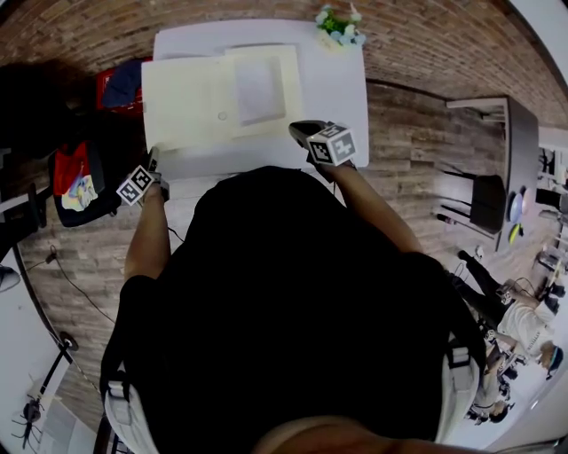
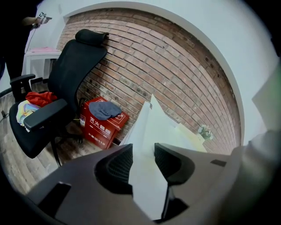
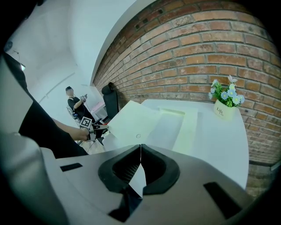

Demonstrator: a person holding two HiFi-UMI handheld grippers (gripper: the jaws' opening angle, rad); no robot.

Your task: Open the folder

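A cream folder (image 1: 191, 102) lies spread on the white table (image 1: 333, 84), with a pale sheet (image 1: 257, 89) showing inside its right half. Its left cover (image 3: 131, 119) is raised off the table. My left gripper (image 1: 153, 160) is at that cover's near left corner. In the left gripper view the cover (image 2: 151, 125) passes between the jaws of the left gripper (image 2: 143, 151), which stand apart without pressing on it. My right gripper (image 1: 299, 130) is at the folder's near right edge, and in the right gripper view the right gripper (image 3: 140, 149) is shut on a thin white corner of the folder.
A small pot of flowers (image 1: 339, 27) stands at the table's far right corner. Left of the table are a red box (image 2: 102, 123) with a grey cloth on it and a black office chair (image 2: 57, 101) with clothes on its seat. A brick wall runs behind the table.
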